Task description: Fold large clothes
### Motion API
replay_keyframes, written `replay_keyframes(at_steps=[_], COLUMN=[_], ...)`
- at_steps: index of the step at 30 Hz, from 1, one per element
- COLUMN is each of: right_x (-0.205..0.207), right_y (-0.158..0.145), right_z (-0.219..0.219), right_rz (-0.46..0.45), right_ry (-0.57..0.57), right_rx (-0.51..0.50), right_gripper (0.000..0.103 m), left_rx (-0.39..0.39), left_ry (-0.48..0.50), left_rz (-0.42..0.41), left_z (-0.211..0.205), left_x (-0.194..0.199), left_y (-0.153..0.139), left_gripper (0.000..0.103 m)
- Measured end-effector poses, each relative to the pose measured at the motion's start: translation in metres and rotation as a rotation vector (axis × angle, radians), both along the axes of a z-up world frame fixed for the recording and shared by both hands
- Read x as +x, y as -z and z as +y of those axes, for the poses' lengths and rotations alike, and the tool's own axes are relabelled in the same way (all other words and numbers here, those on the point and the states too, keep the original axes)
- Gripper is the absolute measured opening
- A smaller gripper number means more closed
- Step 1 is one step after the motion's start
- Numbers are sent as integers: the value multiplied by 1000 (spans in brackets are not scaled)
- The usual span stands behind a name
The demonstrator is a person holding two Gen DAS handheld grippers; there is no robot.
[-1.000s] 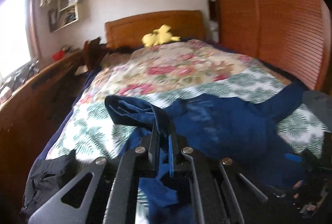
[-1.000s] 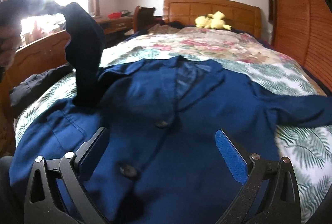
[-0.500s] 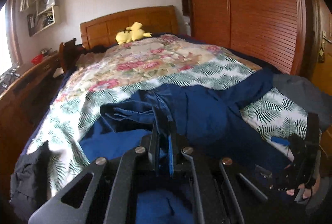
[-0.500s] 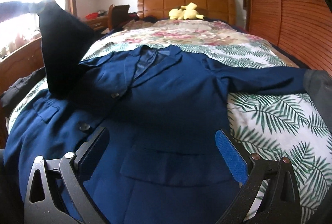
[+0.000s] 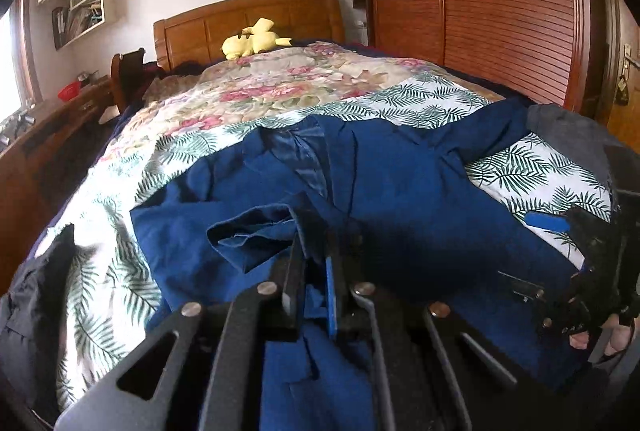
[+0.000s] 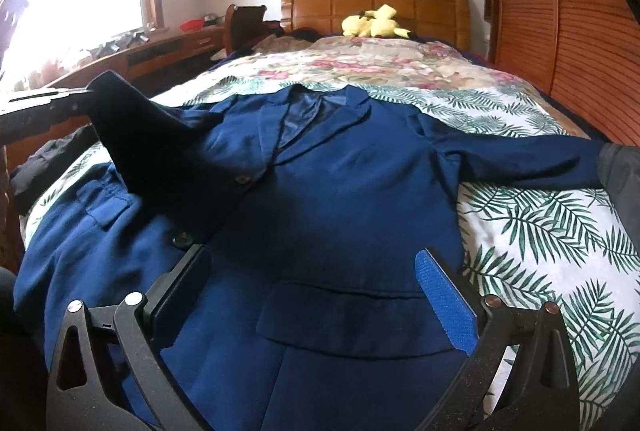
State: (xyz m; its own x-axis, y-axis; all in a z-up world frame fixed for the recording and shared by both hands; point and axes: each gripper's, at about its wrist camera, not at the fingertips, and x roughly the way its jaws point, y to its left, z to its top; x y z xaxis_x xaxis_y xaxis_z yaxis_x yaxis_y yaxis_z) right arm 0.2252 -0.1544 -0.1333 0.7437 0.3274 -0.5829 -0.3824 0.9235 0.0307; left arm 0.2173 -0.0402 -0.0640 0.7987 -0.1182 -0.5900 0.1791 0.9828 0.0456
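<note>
While the left wrist camera looks up the bed (image 5: 256,99), the left gripper (image 5: 312,271) has its two fingers drawn together on the cuff of a sleeve (image 5: 256,235) of the blue jacket (image 5: 400,191). That jacket lies front up on the leaf-print sheet (image 5: 120,271), collar toward the wooden headboard (image 5: 248,27), where a yellow plush toy (image 5: 252,41) sits. At the right edge the right gripper (image 5: 568,231) shows over the jacket's hem, with fingertips (image 5: 580,341) of the hand under it. Dark clothing (image 5: 32,311) lies at the left edge.

From the right wrist camera, the right gripper (image 6: 316,295) hangs above the jacket's (image 6: 340,183) pocket flap (image 6: 344,315), its fingers spread wide and touching nothing. The left gripper (image 6: 68,99) lifts the sleeve (image 6: 152,151) clear of the jacket's front. The other sleeve (image 6: 520,155) stretches flat toward a grey garment (image 6: 620,175) at the right edge.
</note>
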Motion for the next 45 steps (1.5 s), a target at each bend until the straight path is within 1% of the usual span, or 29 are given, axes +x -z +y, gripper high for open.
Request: replay_keyframes(at_steps=[5,7,10,16,19,24,28,30,32,33,36,37,38,39,40,41,43,44,45], right_x=[1,1,2,4,3,-3,-10,-12,-11,-10,-1,1,5,9,10,12,12,11,10], right_y=[1,0,-2,-5,-6,-8,-10,-8,-2,0,12,15,18,19,20,20,16,14,12], right_z=[9,14,25,49,65,95,122,135,150,154,169,170,169,168,166,163,158,157,155], right_rz=[6,5,4,5,8,2,-8,-10,-7,-8,-10,-8,-4,0,2,2,-15,-25,-41], right_ry=[-6,-12,-23,-54,-91,-190,-287,-315,-343,-349,-339,-330,-322,-310,-303,-300,-292,-287,-285], right_rx=[-10,-17,-28,-34,-33,-33,-34,-51,-85,-101,-183,-193,-198,-201,-198,-189,-181,-181,-183], right_gripper=[103,103,103,103,103,102,97,93,84,82,68,59,47,42,35,24,12,8,8], left_rx=[-29,-14,3,-44,-60,-87,-77,-83,-93,-97,-103,-99,-98,-96,-96,-97,-102,-103,-103], left_ry=[21,43,32,21,3,-34,-68,-80,-85,-89,-88,-88,-89,-88,-86,-85,-82,-81,-81], left_rz=[3,14,-2,-13,-25,-29,-41,-42,-41,-42,-44,-43,-42,-42,-41,-40,-38,-38,-38], left_z=[7,8,12,35,51,78,93,98,102,104,106,106,105,105,106,105,103,103,101], left_x=[-10,-14,-21,-38,-47,-57,-63,-63,-63,-63,-65,-65,-65,-65,-65,-65,-64,-64,-64], left_y=[12,19,26,23,19,19,19,20,20,20,20,20,20,20,20,20,20,20,20], left_gripper=[10,11,11,12,12,12,12,12,12,11,12,11,12,12,12,12,12,12,12])
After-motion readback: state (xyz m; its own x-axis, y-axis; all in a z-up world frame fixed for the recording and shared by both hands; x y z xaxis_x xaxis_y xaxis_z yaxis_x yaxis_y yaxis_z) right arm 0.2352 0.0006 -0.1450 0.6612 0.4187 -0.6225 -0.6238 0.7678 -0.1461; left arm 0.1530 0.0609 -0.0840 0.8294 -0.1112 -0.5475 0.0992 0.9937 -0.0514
